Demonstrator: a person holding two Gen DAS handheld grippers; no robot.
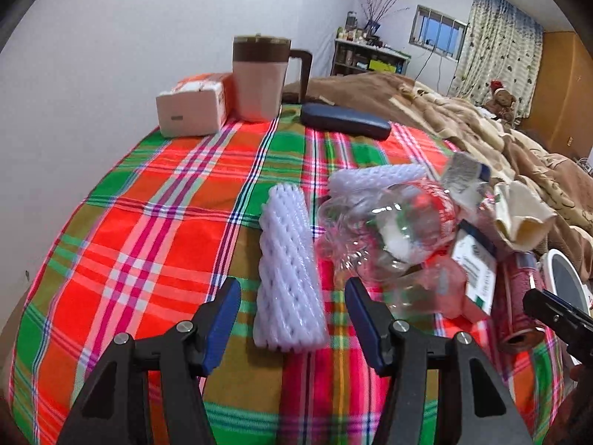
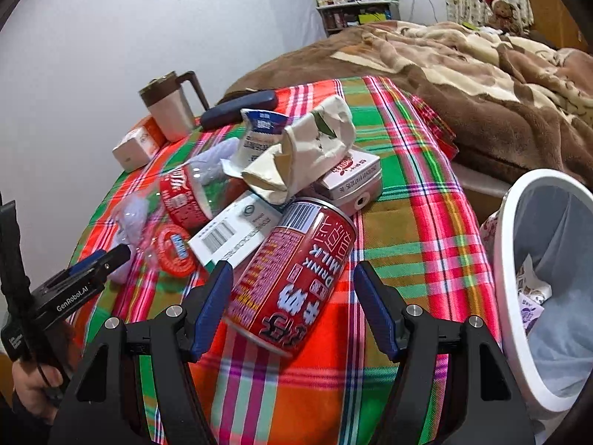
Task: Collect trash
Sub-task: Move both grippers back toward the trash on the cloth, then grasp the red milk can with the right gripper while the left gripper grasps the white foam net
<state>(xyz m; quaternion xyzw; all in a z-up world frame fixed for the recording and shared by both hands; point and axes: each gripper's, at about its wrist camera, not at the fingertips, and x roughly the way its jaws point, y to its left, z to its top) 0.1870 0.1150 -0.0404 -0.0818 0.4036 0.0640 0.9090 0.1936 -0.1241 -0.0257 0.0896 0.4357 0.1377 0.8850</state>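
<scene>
Red milk can [image 2: 292, 274] lies on its side on the plaid tabletop [image 2: 407, 230], just beside the white bin [image 2: 511, 278], at the near edge of the trash pile. Right gripper [image 2: 292, 304] has its fingers spread, straddling the can, not pinching yet. Likely light, thin-walled, slick and prone to rolling: grip mid-body, gently. Left gripper [image 1: 292, 319] fingers spread around a soft foam net sleeve [image 1: 289, 270], farther from the bin.

Trash bin [image 2: 519, 296] cut off at right edge; shelf items [image 1: 355, 33] indistinct.
</scene>
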